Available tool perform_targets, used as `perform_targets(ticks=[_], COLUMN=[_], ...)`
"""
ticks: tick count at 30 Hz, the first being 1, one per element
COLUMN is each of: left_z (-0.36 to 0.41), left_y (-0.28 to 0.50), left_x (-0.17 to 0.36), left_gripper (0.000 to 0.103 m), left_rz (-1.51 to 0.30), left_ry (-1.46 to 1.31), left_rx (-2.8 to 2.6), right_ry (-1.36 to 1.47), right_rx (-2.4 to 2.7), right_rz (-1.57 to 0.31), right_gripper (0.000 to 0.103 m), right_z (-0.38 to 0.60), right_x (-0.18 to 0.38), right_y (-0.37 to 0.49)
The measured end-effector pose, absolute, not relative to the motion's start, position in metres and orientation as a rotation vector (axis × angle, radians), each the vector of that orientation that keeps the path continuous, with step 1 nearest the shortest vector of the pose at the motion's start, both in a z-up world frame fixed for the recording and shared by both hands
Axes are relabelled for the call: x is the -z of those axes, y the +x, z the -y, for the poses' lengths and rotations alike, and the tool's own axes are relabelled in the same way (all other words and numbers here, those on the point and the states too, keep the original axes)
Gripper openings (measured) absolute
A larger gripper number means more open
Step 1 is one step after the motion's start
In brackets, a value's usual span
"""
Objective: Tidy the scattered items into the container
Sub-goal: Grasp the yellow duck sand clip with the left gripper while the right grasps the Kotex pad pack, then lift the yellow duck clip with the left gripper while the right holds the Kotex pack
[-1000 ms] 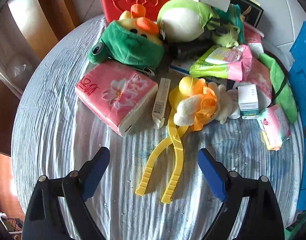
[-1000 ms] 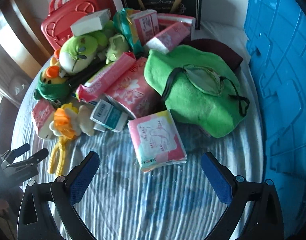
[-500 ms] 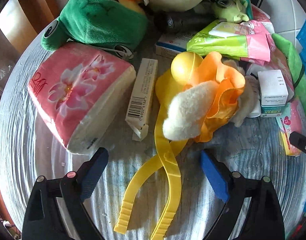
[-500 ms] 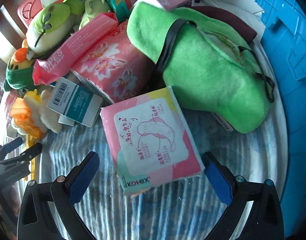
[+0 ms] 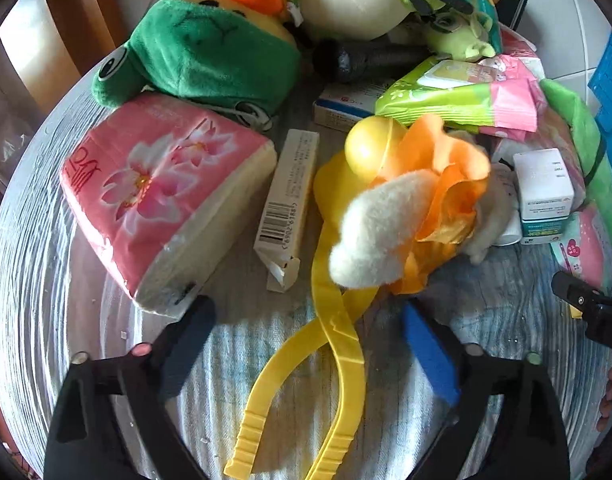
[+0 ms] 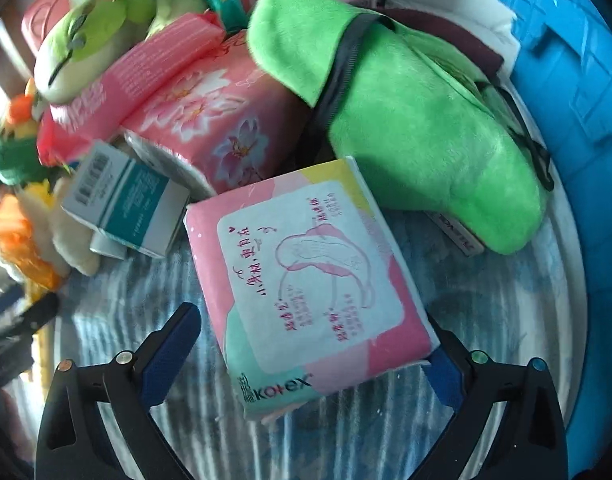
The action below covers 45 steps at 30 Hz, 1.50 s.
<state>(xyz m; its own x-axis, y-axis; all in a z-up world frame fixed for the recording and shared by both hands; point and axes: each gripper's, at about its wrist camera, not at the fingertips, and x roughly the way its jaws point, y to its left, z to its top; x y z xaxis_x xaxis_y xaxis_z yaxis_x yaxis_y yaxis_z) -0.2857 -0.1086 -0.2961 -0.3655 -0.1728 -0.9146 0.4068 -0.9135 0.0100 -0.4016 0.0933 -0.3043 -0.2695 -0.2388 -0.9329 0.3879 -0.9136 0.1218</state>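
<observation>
In the left wrist view the left gripper (image 5: 306, 344) hung wide open and empty over the near edge of the round table (image 5: 38, 264); between its fingers lay the yellow tongs (image 5: 341, 344), whose head was buried under an orange and white soft toy (image 5: 409, 216); a pink tissue pack (image 5: 158, 184) lay toward the left edge, a narrow carton (image 5: 288, 200) just beside it. A good grasp there, I judged, meant closing on the crossed arms of the tongs, not the loose toy on top.

In the right wrist view the right gripper (image 6: 317, 356) was also wide open, holding nothing, its fingers straddling a flat pad packet (image 6: 309, 284) near the table's front edge; the packet's near end lay between the pads. The blue container (image 6: 577, 92) stood at the right edge. Pushing deeper before closing, and squeezing across the short width, would probably keep the soft packet from buckling or slipping.
</observation>
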Motion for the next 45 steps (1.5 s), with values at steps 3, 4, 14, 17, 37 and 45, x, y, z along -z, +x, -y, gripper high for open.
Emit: perform_targets(ticks=[3,4,14,17,37,45], left_z=[0.104,0.105,0.089,0.081,0.125,0.128], left_y=[-0.288,-0.289,-0.285,-0.270,-0.245,-0.242], left_x=[0.295,0.295,0.288,0.279,0.171,0.129], left_gripper=[0.072,0.072,0.046,0.046,0.030,0.030], left_rz=[-0.292,-0.295,-0.254,-0.246,-0.232,-0.212], left_ry=[1.494,1.476,1.473,1.466,1.174,1.079], left_rx=[2.352,2.354,2.389,2.398,2.489,2.555], right_ry=[1.527,1.512,1.464,1.434,1.223,1.172], right_rx=[2.249,2.245,2.230,2.232,2.247,2.265], right_rz=[-0.131,-0.139,-0.298,-0.310,-0.266,-0.249], right_gripper=[0.090,0.090,0.072,0.071,0.071,0.071], right_z=[-0.102,-0.101,-0.094,-0.099,-0.057,-0.049], right_x=[0.294,0.293,0.297,0.288,0.214,0.191], right_y=[-0.402,-0.402,-0.384,-0.370,-0.324,-0.320])
